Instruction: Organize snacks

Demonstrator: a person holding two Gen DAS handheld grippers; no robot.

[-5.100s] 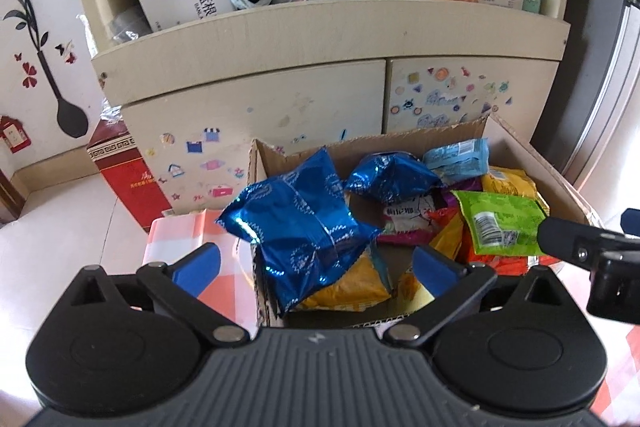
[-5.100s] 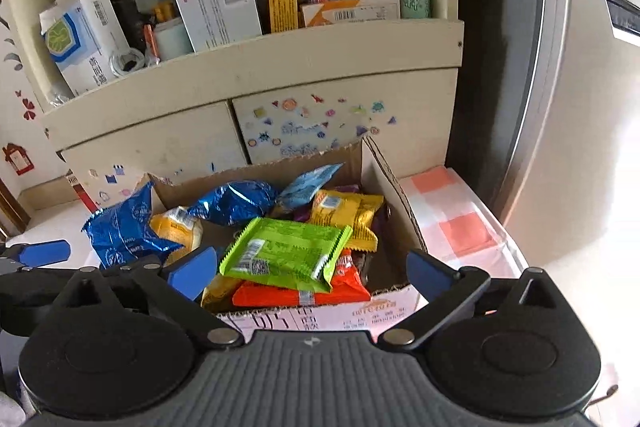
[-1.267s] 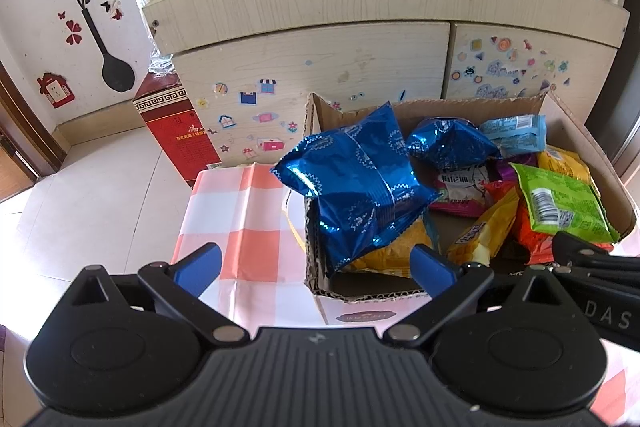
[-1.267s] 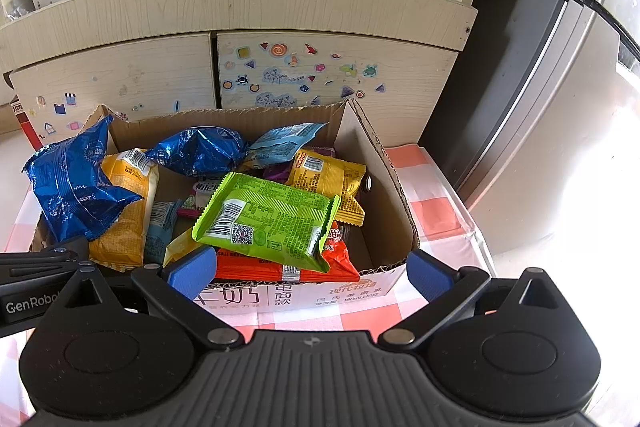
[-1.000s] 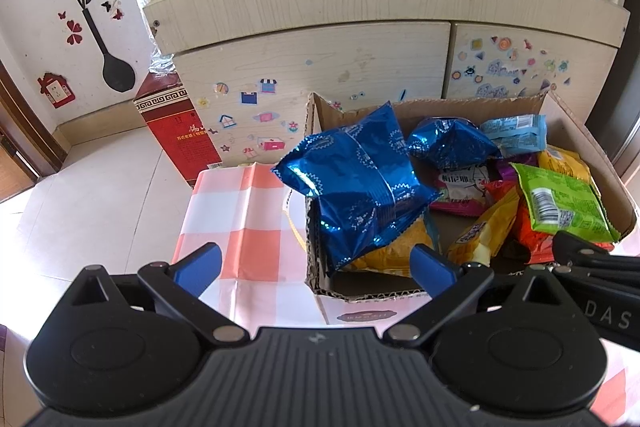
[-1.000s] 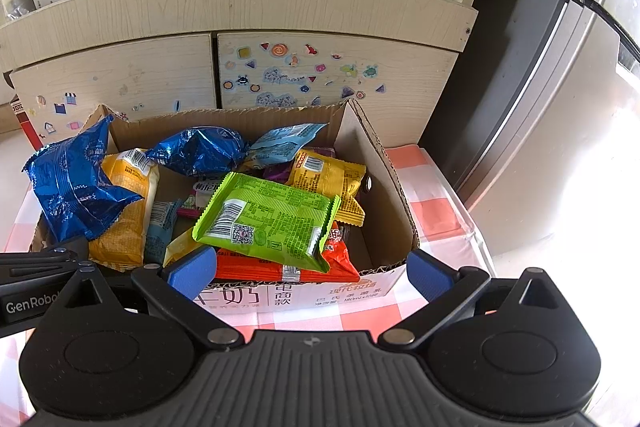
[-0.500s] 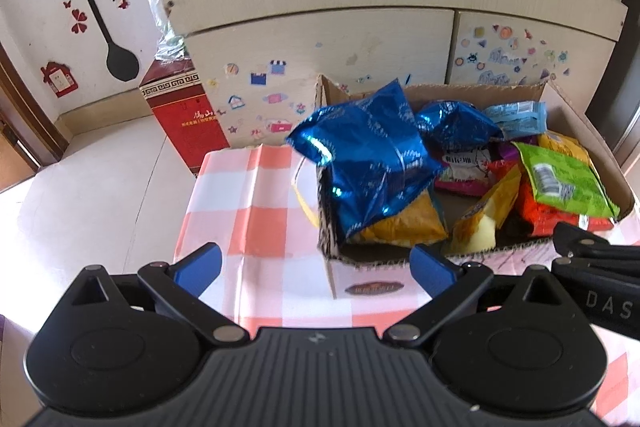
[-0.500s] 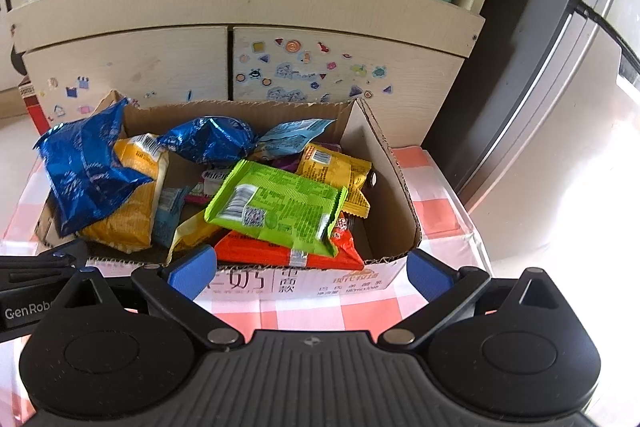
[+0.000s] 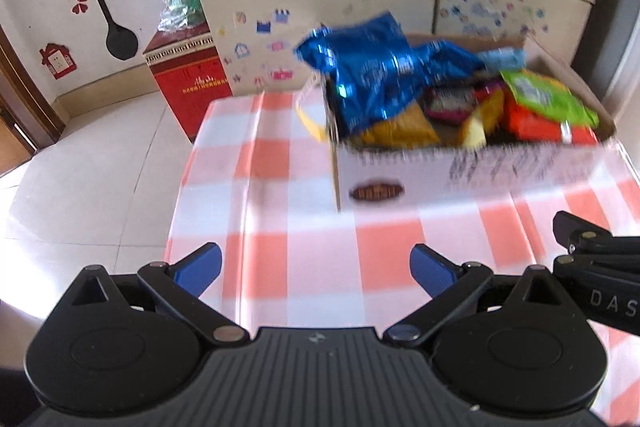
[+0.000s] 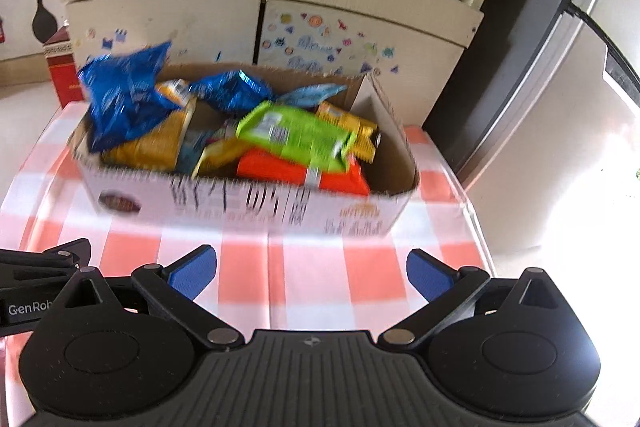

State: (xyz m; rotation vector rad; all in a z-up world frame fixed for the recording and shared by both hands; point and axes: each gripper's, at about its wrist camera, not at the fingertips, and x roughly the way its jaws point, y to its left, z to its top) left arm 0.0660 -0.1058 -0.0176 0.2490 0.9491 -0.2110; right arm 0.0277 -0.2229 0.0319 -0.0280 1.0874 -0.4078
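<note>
cardboard box [image 10: 248, 205] of snacks on the checked desk [image 10: 312, 267], in front of a cream cabinet [image 10: 256, 11] with stickers. left tool [image 9: 316, 263] spread wide, holding nothing, over the cloth on the near side of the box and well apart from it. right tool [image 10: 312, 265] likewise wide and empty, also on the near side of the box. big blue foil bag [image 10: 120, 95] sticking up over the box's left end, propped on a yellow packet [image 10: 156, 143]. smaller blue bag [image 10: 232, 89] toward the box's back wall. green packet [image 10: 296, 135] on top of an orange-red packet [image 10: 296, 171] at the box's right half. red carton [image 9: 188, 79] on the floor, left of the box, beside the cabinet. both views blurred, print on the box unreadable.
</note>
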